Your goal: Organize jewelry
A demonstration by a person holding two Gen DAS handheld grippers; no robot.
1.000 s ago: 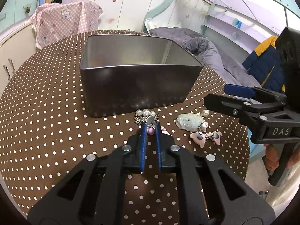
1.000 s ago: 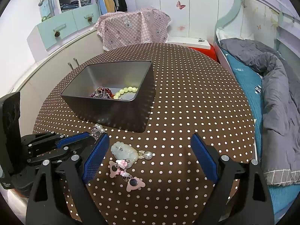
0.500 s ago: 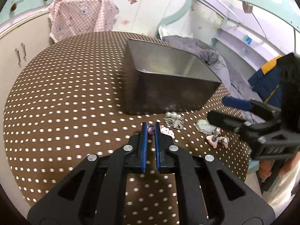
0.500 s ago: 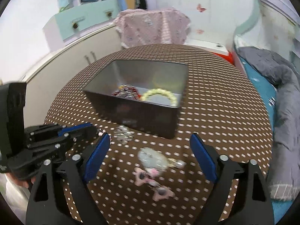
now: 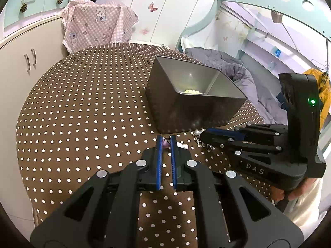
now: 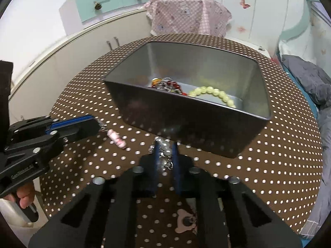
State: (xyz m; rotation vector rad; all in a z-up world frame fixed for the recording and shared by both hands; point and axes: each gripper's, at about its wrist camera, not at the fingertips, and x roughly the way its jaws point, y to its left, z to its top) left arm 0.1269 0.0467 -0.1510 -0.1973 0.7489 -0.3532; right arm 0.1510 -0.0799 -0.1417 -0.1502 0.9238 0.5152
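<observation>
Pastel cupboards, a pink checked cloth (image 5: 99, 24) and a grey quilt (image 5: 231, 66) are ringing a round table (image 5: 82, 107) that is wearing a brown cover with white polka dots. One rectangular tin (image 6: 186, 111), dull grey metal with smooth flaring walls, is standing near the table's middle, at twelve o'clock from both grippers.

Inside the tin, one strand of round, glossy pale-green beads (image 6: 213, 94) is lying at three o'clock from one tangle of dark red beads (image 6: 167, 85).

Two black grippers with blue pads are working just in front of the tin. The left gripper (image 5: 166, 142) is staying clamped on a small pink charm piece (image 6: 116, 139), which is hanging from its tips over the cloth. The right gripper (image 6: 165, 146) is closing its jaws on a cluster of white pearls and silver chain (image 6: 165, 146) right at the foot of the tin's near wall; a second ago those jaws were standing wide over the loose pieces.

Since then the tin has been swinging towards two o'clock in the left wrist view and looming nearer in the right wrist view. One flat pink bear-shaped piece (image 6: 185, 221) is lying at six o'clock, partly hidden beneath the right gripper's body. The pale jade-coloured pendant seen earlier is no longer showing.
</observation>
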